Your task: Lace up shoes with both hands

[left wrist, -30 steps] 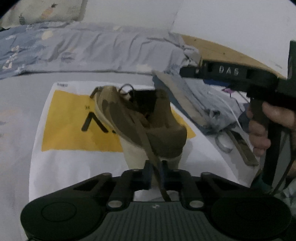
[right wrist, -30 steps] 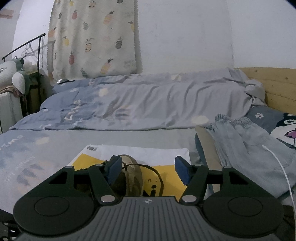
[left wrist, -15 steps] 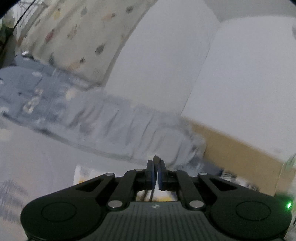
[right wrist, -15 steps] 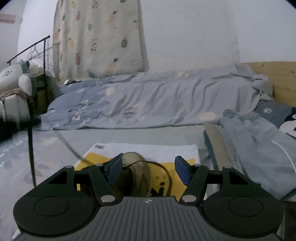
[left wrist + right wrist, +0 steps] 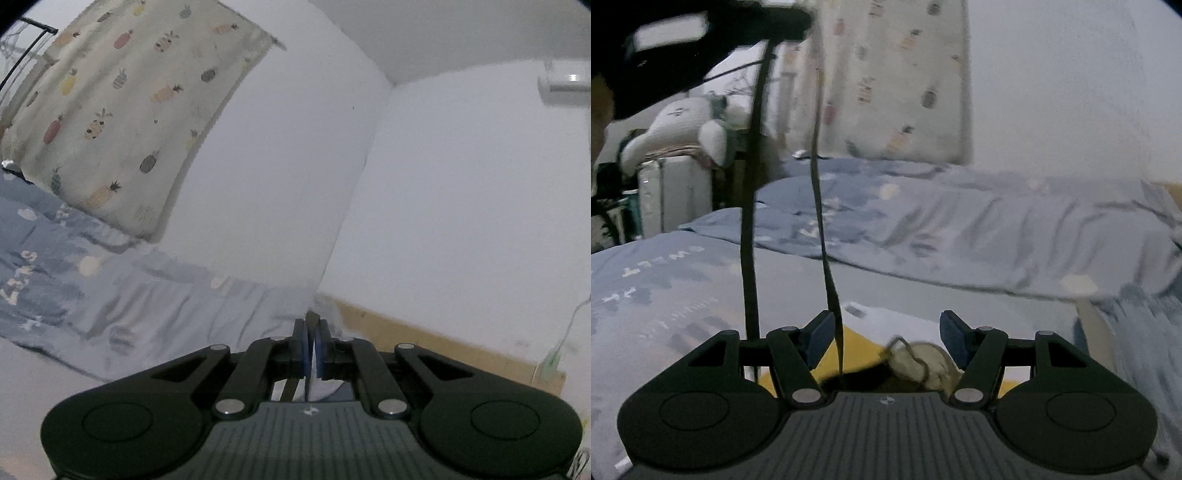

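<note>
Pulling the lace (image 5: 817, 206) taut looks like the step in hand: the left gripper (image 5: 309, 341) pinches its end high above the shoe (image 5: 923, 363) on the bed (image 5: 665, 295). The right gripper (image 5: 886, 341), jaws spread and empty, must next find the other end.

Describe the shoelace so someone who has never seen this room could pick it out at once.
Start at the bed with its blue-grey quilt, then drop to the yellow-and-white sheet lying on it, where a tan shoe sits. The shoelace is the dark flat strand rising steeply from that shoe to the raised left gripper; the thicker black strap beside it stays apart.
</note>
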Tool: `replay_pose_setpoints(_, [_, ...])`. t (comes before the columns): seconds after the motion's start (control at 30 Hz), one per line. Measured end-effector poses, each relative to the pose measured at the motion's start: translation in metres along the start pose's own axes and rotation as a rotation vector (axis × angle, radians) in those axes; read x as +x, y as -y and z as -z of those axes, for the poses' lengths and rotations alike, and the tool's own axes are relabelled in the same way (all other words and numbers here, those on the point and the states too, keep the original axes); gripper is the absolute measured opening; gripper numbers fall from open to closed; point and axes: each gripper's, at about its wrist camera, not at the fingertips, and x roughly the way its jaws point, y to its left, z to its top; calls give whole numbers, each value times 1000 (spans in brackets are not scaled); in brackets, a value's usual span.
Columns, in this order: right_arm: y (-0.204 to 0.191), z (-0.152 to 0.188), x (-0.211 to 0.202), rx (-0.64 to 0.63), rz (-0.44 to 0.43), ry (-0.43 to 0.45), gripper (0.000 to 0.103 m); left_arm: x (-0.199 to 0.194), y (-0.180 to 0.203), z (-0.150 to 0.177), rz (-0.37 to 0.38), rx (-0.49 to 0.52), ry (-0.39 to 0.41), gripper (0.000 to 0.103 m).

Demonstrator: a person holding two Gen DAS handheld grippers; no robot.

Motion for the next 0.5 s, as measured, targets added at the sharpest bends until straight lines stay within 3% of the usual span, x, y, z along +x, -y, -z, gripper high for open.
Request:
replay_pose_setpoints(0.17, [-13,1,28,-56,-2,-52,64,-10,-10,-10,1,-62,135,2])
replay_pose_setpoints(0.33, [-31,-1,41,-79,-81,-61,64,-12,-24,-11,-20,-52,139,2])
replay_pose_setpoints(0.4, [-38,-2,50,-101,-63,-64,64,-14,-30,-12,-21,-62,152,2])
replay_pose_setpoints(0.5, [-44,-5,66,-118,-53,-101,42,-22,-33,-18,-21,-61,184,2])
